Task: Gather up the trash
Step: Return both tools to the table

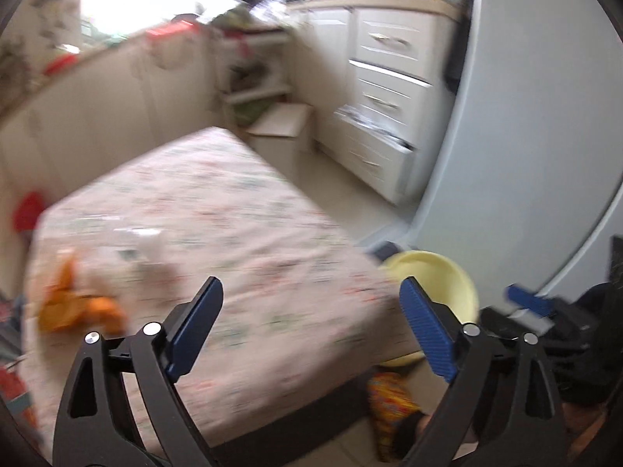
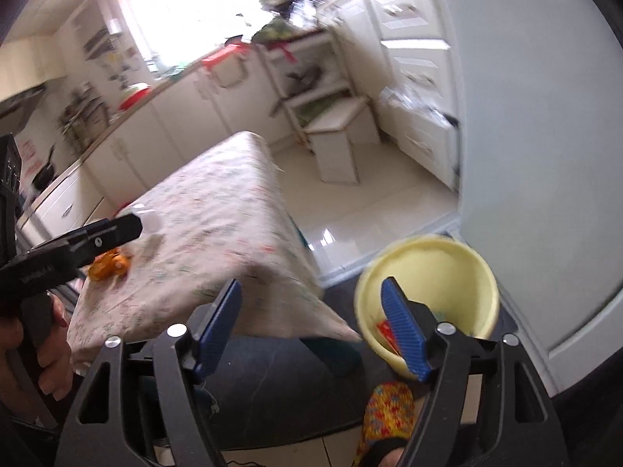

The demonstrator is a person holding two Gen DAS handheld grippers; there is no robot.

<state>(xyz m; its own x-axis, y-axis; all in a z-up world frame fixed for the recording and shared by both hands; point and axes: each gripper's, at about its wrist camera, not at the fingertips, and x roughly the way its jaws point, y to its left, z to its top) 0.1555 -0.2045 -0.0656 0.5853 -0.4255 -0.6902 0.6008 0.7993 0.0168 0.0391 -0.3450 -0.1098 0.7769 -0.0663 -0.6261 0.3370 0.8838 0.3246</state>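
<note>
Both grippers are empty. The left gripper (image 1: 311, 327) has its fingers spread wide over the near edge of the worktop (image 1: 241, 210). The right gripper (image 2: 311, 327) also has its fingers spread, above the gap between the worktop and the yellow bin (image 2: 428, 272).

Trash location: an orange wrapper (image 1: 78, 307) and pale crumpled pieces (image 1: 152, 253) lie at the near left of the worktop. The bin stands on the floor to the right, beside the worktop corner, with a red scrap (image 2: 385, 330) already inside.

Risks:
- The loose tablecloth may be pinched together with a wrapper and dragged, scattering the other pieces.
- A light wrapper may slip from the fingers during carry to the bin, or miss its rim.
- The right gripper may strike the bin and tip it.

Visibility limits: both views are motion-blurred. The pale pieces cannot be identified, and the bin's base is hidden behind the right fingers.
</note>
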